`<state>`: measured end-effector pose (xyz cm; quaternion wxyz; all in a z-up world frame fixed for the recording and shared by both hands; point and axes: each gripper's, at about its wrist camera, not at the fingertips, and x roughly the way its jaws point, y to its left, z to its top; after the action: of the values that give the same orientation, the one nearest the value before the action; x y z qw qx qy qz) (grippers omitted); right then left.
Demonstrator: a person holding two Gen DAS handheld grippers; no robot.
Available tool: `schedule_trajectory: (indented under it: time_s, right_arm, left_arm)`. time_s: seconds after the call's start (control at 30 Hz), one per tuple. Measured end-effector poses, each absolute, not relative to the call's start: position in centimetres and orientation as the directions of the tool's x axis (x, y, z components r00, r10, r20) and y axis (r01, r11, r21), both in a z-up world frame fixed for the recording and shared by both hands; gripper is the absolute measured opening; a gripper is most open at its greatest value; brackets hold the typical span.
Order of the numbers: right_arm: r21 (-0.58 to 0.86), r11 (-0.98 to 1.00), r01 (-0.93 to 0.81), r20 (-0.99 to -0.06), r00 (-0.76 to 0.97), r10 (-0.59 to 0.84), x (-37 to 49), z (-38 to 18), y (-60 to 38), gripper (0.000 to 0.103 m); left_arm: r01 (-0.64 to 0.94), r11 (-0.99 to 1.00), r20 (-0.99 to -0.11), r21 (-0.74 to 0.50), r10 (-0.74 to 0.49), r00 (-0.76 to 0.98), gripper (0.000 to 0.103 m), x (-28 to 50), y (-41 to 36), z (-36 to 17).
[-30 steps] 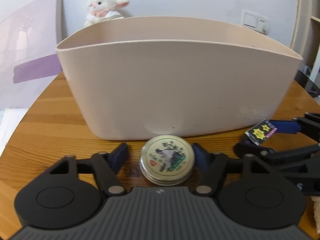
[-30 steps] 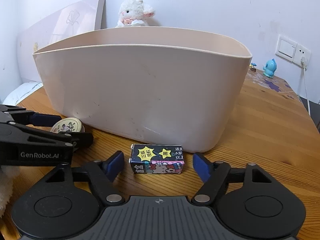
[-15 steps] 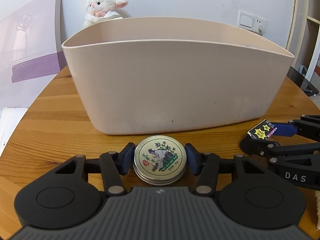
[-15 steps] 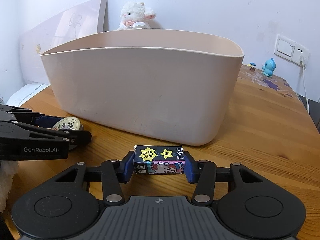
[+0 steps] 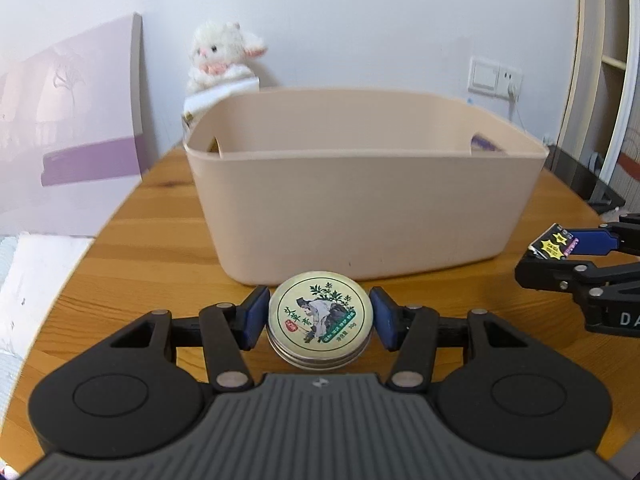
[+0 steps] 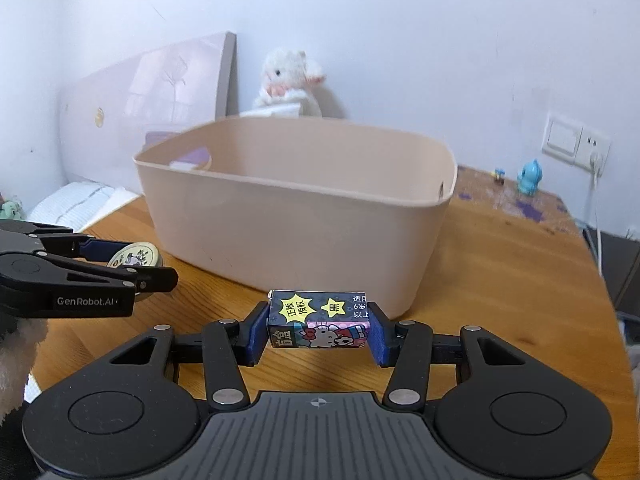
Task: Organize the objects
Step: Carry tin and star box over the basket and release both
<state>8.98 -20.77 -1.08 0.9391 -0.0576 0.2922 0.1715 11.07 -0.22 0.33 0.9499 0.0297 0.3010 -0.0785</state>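
Up in front of the big beige tub [image 5: 360,200], the left gripper [image 5: 320,318] squeezed a round tin [image 5: 320,320] between its blue pads. Beside it, the right gripper [image 6: 319,330] pinched a little cartoon box [image 6: 319,320] tight above the wooden table [image 6: 500,280].

Wooden table [image 6: 520,280], beige bin [image 6: 296,232], blue figurine [image 6: 529,177] on it
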Motion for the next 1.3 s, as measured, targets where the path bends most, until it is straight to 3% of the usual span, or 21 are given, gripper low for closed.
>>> schedule_trajectory:
  time_s: [0.53, 0.77, 1.03, 1.3]
  right_arm:
    - [-0.004, 0.941, -0.339, -0.391, 0.867, 0.310, 7.3, 6.2, -21.2, 0.047]
    - [0.002, 0.950, -0.311, -0.322, 0.900, 0.295, 9.4, 8.2, -20.8, 0.047]
    - [-0.006, 0.968, -0.249, -0.301, 0.924, 0.236, 12.9, 8.2, -20.1, 0.047]
    - [-0.028, 0.980, -0.198, -0.383, 0.907, 0.173, 17.2, 5.3, -19.2, 0.047]
  left_arm:
    - [0.127, 0.991, -0.375, 0.033, -0.106, 0.921, 0.057, 9.7, 0.8, 9.8]
    - [0.096, 0.994, -0.339, 0.050, -0.074, 0.938, 0.057, 12.9, 0.2, 11.7]
    - [0.070, 0.995, -0.382, 0.078, -0.035, 0.924, 0.056, 18.1, -1.6, 10.3]
    - [0.067, 0.993, -0.495, 0.099, -0.009, 0.869, 0.057, 22.2, -3.0, 6.9]
